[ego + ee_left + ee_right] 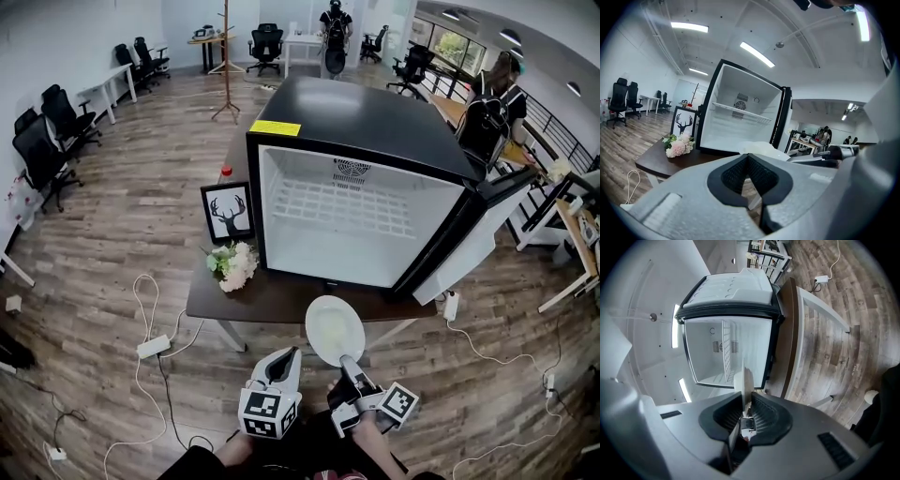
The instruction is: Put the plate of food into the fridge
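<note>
Plate [335, 330] held before the open fridge [375, 112]
The right gripper [349, 367] pinched the plate's near rim, holding it over the table [253, 295] edge; the left gripper [286, 358] was pressed together, empty. Keeping the plate level and clear of the doorframe looked key to reaching the shelf [352, 211]

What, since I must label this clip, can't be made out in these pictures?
- What lies on the plate: the head view is too small and washed out, and the right gripper view shows the plate edge-on.
- Red object: in the head view it sits mostly behind the picture frame.
- Yellow label on the fridge: in the head view its print is too small to read.
</note>
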{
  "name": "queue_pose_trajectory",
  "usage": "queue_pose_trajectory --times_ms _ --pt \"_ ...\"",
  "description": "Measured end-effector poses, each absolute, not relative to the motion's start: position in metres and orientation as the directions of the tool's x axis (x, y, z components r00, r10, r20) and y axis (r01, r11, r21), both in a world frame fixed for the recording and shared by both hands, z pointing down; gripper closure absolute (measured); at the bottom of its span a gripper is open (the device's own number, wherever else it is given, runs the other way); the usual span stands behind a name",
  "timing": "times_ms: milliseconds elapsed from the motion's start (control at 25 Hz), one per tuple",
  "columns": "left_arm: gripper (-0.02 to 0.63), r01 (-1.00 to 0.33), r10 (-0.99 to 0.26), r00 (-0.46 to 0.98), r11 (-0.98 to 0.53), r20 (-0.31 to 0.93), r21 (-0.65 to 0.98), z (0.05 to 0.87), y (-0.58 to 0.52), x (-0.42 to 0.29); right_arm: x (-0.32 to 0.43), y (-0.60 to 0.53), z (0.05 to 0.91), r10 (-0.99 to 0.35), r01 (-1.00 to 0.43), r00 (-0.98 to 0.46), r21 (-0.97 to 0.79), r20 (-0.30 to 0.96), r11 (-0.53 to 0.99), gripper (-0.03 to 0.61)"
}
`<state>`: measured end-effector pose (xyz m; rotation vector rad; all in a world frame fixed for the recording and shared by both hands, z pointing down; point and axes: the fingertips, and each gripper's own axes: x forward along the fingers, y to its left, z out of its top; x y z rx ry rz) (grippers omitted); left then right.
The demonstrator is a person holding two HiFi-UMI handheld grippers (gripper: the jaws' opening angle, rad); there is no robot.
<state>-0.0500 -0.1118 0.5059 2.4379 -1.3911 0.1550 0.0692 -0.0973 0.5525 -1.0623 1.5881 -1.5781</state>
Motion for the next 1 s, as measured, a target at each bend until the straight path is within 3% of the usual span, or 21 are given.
queue_pose_trajectory --times_ms 360,1000 --pt "0.606 -0.851 -0.815 0.52 -0.469 0.256 0.236 0.509 -0.129 -0.056 0.062 -0.124 0.554 -0.883 -0.11 -0.456 -0.992 0.11 -0.066 0.518" --pt "0.606 -0.912 -0.875 0.395 -0.335 0.281 0.238 0.512 -0.206 -0.08 0.064 -0.227 0.567 -0.84 -0.11 -0.526 -0.99 0.135 -0.09 0.518"
